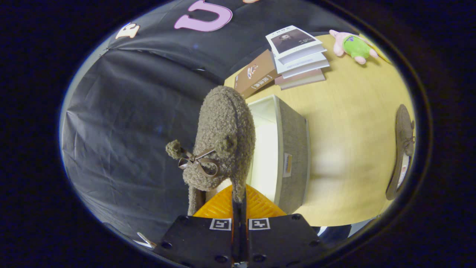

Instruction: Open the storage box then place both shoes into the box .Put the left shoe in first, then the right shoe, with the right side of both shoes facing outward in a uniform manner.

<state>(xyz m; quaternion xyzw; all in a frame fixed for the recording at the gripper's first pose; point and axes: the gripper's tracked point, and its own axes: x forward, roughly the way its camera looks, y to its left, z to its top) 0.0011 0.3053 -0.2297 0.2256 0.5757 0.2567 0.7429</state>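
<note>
The gripper [238,203] was clenched on a fuzzy brown shoe [223,137], its two orange fingers [256,206] drawn together with a thin edge of the shoe pinched between them. The shoe hung lifted in front of the camera, reaching away from the fingers, and a small brown ribbon bow [197,162] with a pom-pom showed on the side facing the camera. Just beyond the held shoe stood the grey fabric storage box [293,149], already open, its pale cream inside visible beside the shoe. Whether the shoe touched the box could not be told. The box rested on a light wooden table [353,149].

A second fuzzy brown shoe [403,149] lay on the table, well apart from the box, on the far side of it from the held shoe. Beyond the box, a brown carton [254,74] lay next to a small stack of books [299,56]. Farther along the table sat a pink and green plush toy [351,46]. Black cloth [130,130] hung behind the held shoe.
</note>
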